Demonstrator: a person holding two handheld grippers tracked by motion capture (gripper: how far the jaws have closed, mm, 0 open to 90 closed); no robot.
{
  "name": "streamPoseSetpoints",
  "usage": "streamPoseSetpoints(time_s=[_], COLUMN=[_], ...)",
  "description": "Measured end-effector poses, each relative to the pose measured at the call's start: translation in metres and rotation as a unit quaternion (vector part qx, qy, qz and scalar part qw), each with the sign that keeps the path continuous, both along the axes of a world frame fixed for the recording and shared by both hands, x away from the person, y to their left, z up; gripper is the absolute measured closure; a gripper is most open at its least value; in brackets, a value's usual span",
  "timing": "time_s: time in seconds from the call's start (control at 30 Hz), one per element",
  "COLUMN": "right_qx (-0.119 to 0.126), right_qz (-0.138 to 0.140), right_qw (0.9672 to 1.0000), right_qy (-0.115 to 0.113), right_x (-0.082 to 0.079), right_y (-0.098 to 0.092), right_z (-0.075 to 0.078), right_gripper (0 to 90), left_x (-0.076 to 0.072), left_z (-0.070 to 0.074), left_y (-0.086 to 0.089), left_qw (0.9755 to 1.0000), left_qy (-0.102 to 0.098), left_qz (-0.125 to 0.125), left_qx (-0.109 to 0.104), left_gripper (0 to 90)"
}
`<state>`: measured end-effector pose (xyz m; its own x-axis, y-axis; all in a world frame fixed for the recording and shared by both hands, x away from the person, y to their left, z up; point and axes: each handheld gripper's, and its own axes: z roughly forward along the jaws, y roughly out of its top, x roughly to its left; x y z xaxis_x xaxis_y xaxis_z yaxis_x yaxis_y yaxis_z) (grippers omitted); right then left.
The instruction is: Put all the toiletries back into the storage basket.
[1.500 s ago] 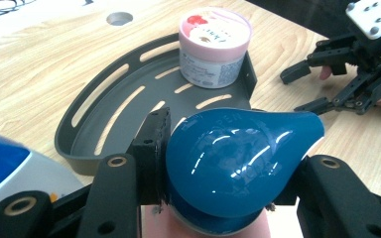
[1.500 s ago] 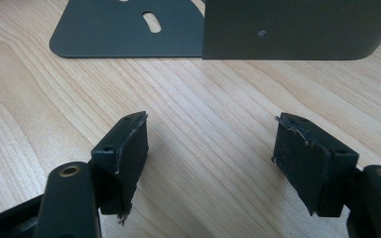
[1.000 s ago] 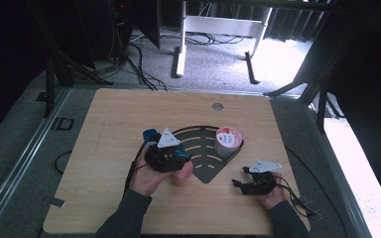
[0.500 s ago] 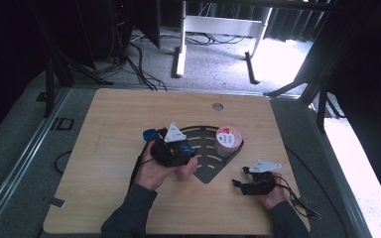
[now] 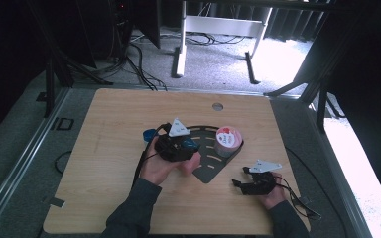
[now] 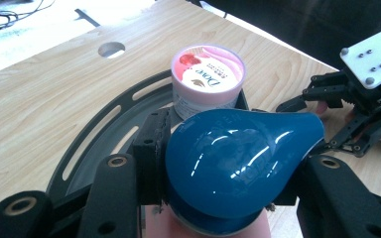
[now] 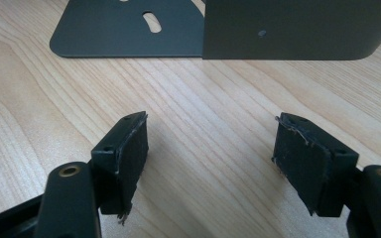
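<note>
Desk (image 5: pixel 129 198) open along left edge and far corners; dark slotted plate (image 5: pixel 208 148) and pink-lidded jar (image 5: pixel 227 140) block the middle, bare wood (image 7: pixel 203 148) between right gripper's (image 7: pixel 211 148) spread pads.

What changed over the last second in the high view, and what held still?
The left gripper, clamped on the blue bottle, moved rightward over the black slotted plate toward the pink-lidded jar. The right gripper stayed open on the table; jar and plate unmoved.

Glossy blue bottle (image 6: pixel 238 163) (pink-lidded tub (image 6: pixel 207 79))
</note>
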<state>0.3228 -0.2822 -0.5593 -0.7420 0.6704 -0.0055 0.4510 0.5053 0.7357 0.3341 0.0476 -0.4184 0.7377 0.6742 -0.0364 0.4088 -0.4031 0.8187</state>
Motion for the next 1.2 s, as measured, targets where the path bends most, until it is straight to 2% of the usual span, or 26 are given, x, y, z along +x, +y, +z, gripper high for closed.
streamPoseSetpoints(time_s=[0.47, 1.2], right_qx=[0.0, 0.0], right_qz=[0.0, 0.001], right_qw=[1.0, 1.0], right_qy=[0.0, 0.0], right_x=[0.0, 0.0], right_y=[0.0, 0.0], right_z=[0.0, 0.0], right_gripper=[29.1, 29.1], left_x=[0.014, 0.035], left_z=[0.0, -0.009], left_y=[-0.01, -0.024], left_qw=[1.0, 0.9997], left_qy=[-0.005, 0.0], left_qz=[0.006, 0.026], left_qx=[-0.001, -0.004], left_gripper=[52.9, 53.0])
